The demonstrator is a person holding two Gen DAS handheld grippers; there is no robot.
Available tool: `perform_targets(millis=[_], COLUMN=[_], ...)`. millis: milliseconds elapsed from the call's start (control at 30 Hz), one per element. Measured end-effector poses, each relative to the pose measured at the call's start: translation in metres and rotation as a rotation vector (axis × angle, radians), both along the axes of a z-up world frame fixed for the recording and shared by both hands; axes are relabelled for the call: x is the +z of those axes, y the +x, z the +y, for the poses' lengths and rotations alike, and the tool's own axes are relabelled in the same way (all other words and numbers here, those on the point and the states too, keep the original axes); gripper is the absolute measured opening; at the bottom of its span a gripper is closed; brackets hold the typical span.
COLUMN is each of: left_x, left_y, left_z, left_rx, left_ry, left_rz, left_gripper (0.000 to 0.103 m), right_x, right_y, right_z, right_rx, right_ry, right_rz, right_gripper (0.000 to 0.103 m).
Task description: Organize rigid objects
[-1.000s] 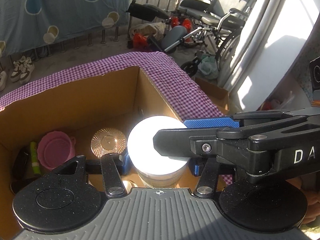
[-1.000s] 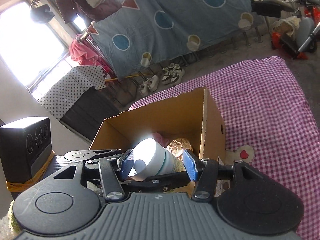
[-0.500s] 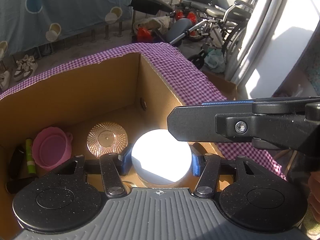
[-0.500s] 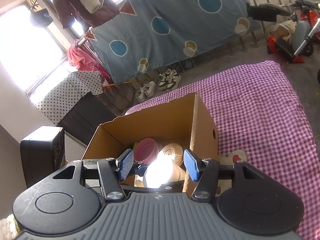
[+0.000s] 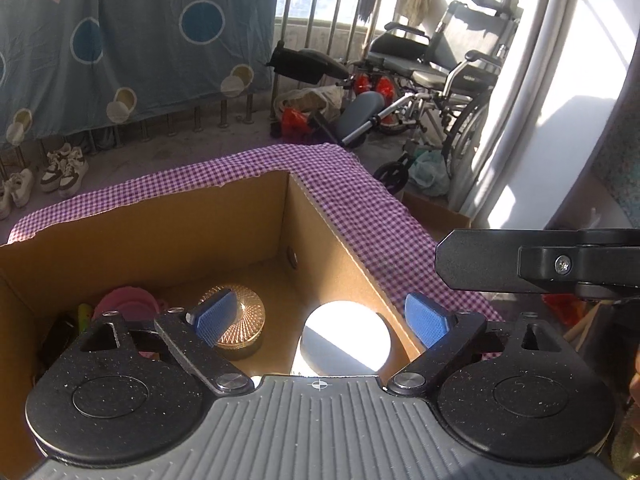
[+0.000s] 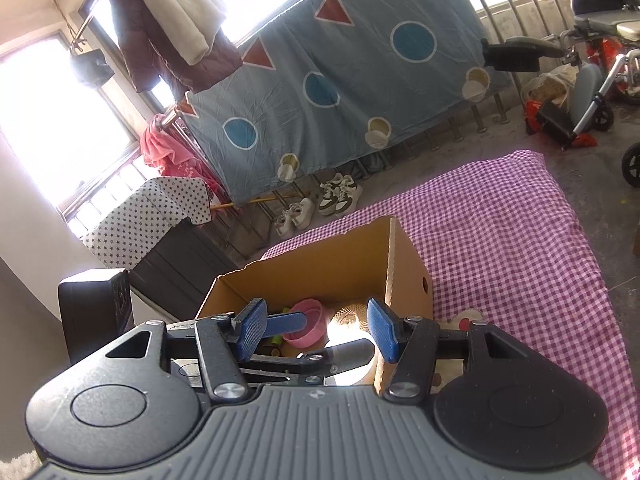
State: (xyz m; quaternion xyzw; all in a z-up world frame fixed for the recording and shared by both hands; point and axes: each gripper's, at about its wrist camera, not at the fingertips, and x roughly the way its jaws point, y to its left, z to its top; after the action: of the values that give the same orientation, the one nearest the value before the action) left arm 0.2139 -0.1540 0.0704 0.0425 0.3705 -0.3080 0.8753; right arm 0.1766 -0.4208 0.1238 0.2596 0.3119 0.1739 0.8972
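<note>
A white-lidded jar (image 5: 346, 336) stands inside the cardboard box (image 5: 160, 224), near its right wall. My left gripper (image 5: 320, 318) is open and empty above the jar. Beside the jar in the box are a gold ribbed lid (image 5: 244, 318), a pink cup (image 5: 128, 304) and a green tube (image 5: 84, 314). My right gripper (image 6: 316, 330) is open and empty, above and behind the box (image 6: 340, 276). The pink cup (image 6: 306, 326) and the gold lid (image 6: 350, 314) show between its fingers. The right gripper's arm (image 5: 540, 264) crosses the left wrist view at right.
The box sits on a purple checked cloth (image 6: 520, 248). A wheelchair (image 5: 440, 80) and a blue sheet (image 5: 120, 40) stand behind. A black speaker (image 6: 94, 312) is at the left of the right wrist view. A small heart-print item (image 6: 464, 320) lies right of the box.
My left gripper has opened and let go of the white-lidded jar, which now stands in the box. Both grippers have lifted and drawn back from it.
</note>
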Motion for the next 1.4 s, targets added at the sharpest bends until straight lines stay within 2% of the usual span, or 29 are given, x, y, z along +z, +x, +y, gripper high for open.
perform_targets(millis=[167,233,367,433,567,633,700,867,1000,1167,1400], left_x=[0.024,0.031,0.042,0.045,0.043,0.039,0.034,0.015,0.004,-0.003,-0.007], left_y=[-0.022,-0.032,-0.051,-0.062,-0.080,-0.087,-0.090,-0.086,-0.078,-0.076,-0.075], left_z=[0.007,0.013,0.032,0.043,0.057,0.062,0.068,0.085,0.093,0.112,0.113], left_rx=[-0.006,-0.003,0.029,0.060,0.186,0.256,0.315,0.383,0.401,0.473,0.495], left_ry=[-0.037,-0.057,-0.080,-0.078,0.014,0.072,0.117,0.134,0.143,0.063,0.138], left_rz=[-0.080,-0.103,-0.133,-0.146,-0.193,-0.219,-0.229,-0.158,-0.106,-0.034,-0.032], left_gripper=[0.099,0.102,0.102,0.102,0.103,0.103,0.103,0.103,0.103,0.102,0.102], right_x=[0.014,0.021,0.030,0.032,0.032,0.030,0.027,0.014,-0.002,-0.013,-0.019], right_y=[-0.027,-0.040,-0.066,-0.076,-0.093,-0.096,-0.097,-0.091,-0.083,-0.071,-0.053], right_z=[0.002,0.004,0.010,0.014,0.026,0.037,0.051,0.085,0.105,0.118,0.126], right_rx=[-0.030,-0.049,-0.082,-0.100,-0.131,-0.128,-0.120,-0.129,-0.140,-0.146,-0.153], right_ry=[-0.002,-0.005,-0.018,-0.023,-0.074,-0.108,-0.156,-0.295,-0.395,-0.440,-0.471], right_rz=[-0.037,-0.062,-0.094,-0.102,-0.106,-0.104,-0.106,-0.076,-0.027,0.020,0.048], right_gripper=[0.061,0.067,0.070,0.076,0.083,0.094,0.101,0.103,0.103,0.103,0.103])
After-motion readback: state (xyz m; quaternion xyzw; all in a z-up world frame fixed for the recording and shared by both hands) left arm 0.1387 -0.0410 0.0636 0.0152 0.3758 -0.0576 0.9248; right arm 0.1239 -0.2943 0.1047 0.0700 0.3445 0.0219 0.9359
